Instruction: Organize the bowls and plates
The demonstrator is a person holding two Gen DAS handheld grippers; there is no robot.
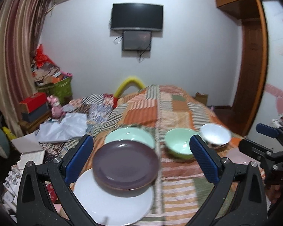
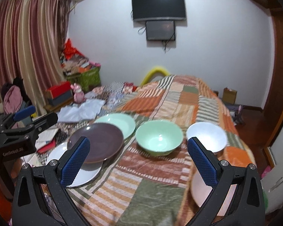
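Both grippers hover with fingers wide apart over dishes that lie on a patchwork bed cover.

The left gripper (image 1: pixel 141 150) holds nothing; its 2 blue pads stand on each side of the brown plate (image 1: pixel 125 164), which rests tilted on the far edge of the white plate (image 1: pixel 113 197). Just behind the brown plate lies the green plate (image 1: pixel 130 135), partly covered by it. The right gripper (image 2: pixel 138 158) is also spread and empty. Between its pads the green bowl (image 2: pixel 158 137) sits upright on the bed cover (image 2: pixel 141 179), and the white bowl (image 2: pixel 207 135) stands just to the right of it, apart from it. A pale pink dish (image 2: pixel 200 190) lies nearer, behind the right pad. On the far wall hangs a black screen (image 2: pixel 158 6), and striped curtains (image 2: pixel 22 43) hang at the left.
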